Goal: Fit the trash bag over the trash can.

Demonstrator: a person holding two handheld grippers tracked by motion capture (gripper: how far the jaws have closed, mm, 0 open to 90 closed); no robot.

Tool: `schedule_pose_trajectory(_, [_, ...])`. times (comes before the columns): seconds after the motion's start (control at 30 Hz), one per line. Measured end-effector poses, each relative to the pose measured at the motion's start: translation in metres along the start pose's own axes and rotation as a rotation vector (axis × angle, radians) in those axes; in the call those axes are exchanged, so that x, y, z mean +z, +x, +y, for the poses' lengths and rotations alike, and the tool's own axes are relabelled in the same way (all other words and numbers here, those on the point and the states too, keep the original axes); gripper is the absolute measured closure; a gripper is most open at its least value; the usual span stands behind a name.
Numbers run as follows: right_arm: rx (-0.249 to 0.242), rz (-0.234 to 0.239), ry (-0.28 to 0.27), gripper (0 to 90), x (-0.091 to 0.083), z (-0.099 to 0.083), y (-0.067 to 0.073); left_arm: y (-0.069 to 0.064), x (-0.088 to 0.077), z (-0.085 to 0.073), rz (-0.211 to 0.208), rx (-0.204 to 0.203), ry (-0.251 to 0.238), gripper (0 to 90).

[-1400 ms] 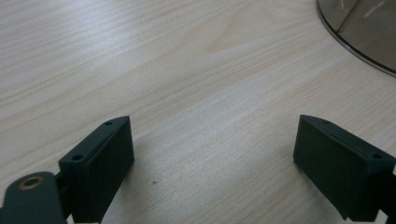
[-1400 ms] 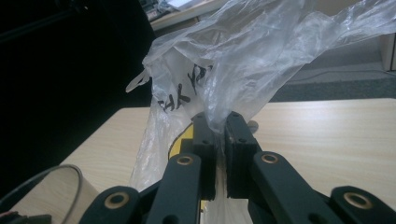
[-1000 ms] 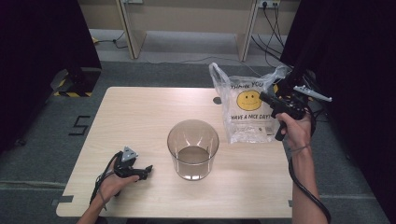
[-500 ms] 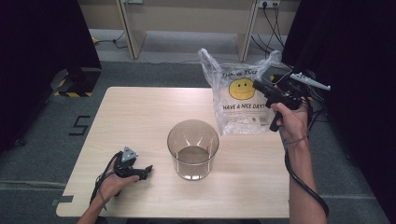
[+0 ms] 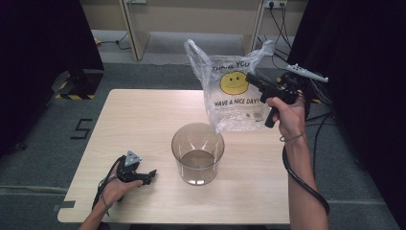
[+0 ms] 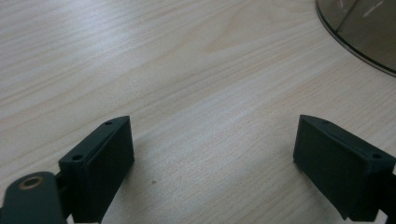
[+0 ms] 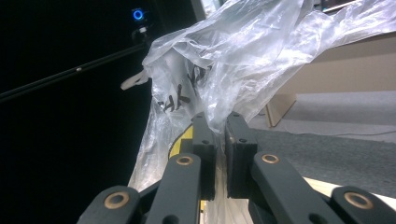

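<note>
Pinching the plastic bag (image 5: pixel 234 93) by its right edge, right gripper (image 7: pixel 220 140) closed on the film; bag hangs in the air, long axis vertical, bottom just behind and right of the bin (image 5: pixel 197 152). Left gripper (image 6: pixel 210 154) wide open, empty, resting on the table (image 5: pixel 143 120) left of the bin. Counted: one bag, one bin.

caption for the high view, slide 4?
Right tongs hold a smiley plastic bag above the table, beside a clear tub; left tongs rest open.
</note>
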State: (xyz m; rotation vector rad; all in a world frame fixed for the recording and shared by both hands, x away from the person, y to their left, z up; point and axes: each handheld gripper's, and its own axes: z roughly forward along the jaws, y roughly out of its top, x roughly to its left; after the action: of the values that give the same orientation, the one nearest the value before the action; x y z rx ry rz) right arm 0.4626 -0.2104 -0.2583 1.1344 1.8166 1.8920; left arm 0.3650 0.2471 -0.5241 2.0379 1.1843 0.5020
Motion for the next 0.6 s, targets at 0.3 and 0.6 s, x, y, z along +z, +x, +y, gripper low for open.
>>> schedule_pose_trajectory(0.3, [0.000, 0.046, 0.048, 84.9, 0.020, -0.017, 0.013, 0.000, 0.000, 0.000, 0.000, 0.000, 0.001, 11.3])
schedule_pose_trajectory(0.6, [0.001, 0.080, 0.089, 84.4, 0.034, -0.034, 0.024, 0.000, 0.000, 0.000, -0.001, 0.001, 0.001, 11.3])
